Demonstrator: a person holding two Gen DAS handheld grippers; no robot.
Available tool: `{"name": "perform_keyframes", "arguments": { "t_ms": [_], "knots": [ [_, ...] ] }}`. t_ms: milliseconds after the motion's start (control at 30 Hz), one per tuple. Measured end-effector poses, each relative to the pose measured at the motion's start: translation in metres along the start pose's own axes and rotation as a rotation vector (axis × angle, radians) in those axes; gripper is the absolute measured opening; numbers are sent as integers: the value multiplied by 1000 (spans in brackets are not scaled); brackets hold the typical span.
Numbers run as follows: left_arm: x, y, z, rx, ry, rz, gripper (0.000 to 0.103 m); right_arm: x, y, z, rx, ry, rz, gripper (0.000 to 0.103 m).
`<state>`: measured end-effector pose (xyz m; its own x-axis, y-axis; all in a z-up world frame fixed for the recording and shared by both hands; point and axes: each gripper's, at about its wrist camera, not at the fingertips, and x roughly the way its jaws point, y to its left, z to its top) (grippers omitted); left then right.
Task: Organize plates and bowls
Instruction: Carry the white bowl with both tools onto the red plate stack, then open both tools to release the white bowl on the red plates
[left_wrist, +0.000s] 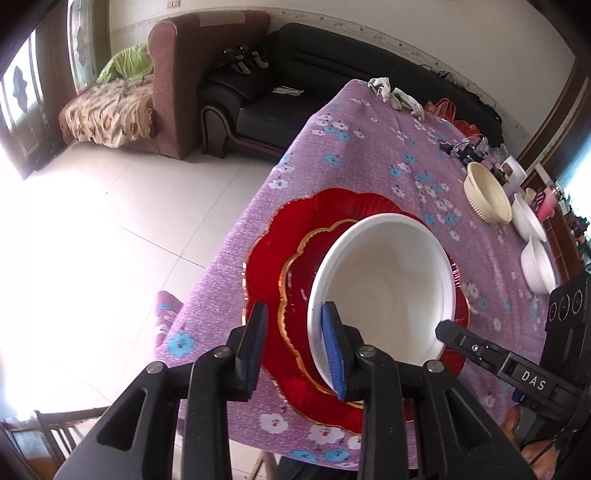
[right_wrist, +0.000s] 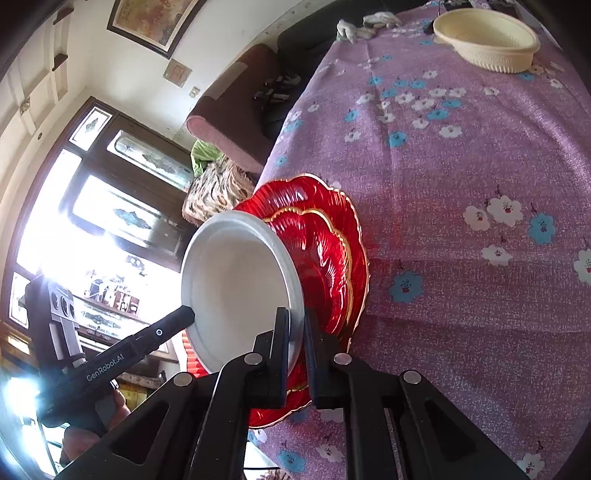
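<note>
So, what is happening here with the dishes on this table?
A person is stacking dishes with two handheld grippers. A white bowl sits on two stacked red plates at the edge of the purple floral tablecloth. The right gripper is shut on the bowl's rim; the left gripper is open around the opposite rim. More bowls wait further back.

Both grippers are black plastic: the left gripper (left_wrist: 295, 350) has ribbed blue pads (left_wrist: 332, 354) and silver rivets; the right gripper (right_wrist: 296, 354) matches.

open tablecloth (right_wrist: 461, 177) beyond red plates (right_wrist: 325, 236)
</note>
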<state>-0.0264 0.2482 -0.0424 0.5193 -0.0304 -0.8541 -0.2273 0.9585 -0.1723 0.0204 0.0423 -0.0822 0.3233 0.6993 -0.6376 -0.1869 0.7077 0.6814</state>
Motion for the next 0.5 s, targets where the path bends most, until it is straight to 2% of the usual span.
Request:
{"name": "perform_keyframes", "arguments": {
  "t_ms": [67, 167, 233, 333, 400, 500],
  "knots": [
    [-3, 2, 0, 4, -9, 7, 34, 3, 1, 1, 6, 25, 15, 12],
    [-10, 4, 1, 7, -19, 7, 37, 2, 7, 1, -31, 21, -6, 12],
    [-18, 6, 1, 11, -47, 33, 37, 2, 10, 2, -54, 22, -31, 14],
    [-31, 12, 4, 3, -83, 52, 37, -2, 12, 4, -84, 27, -50, 20],
    [-40, 16, 7, -7, -105, 60, 37, -10, 15, 5, -106, 3, -63, 30],
    [-52, 16, 10, -16, -142, 72, 37, -24, 19, 7, -130, -35, -54, 31]
  ]
}}
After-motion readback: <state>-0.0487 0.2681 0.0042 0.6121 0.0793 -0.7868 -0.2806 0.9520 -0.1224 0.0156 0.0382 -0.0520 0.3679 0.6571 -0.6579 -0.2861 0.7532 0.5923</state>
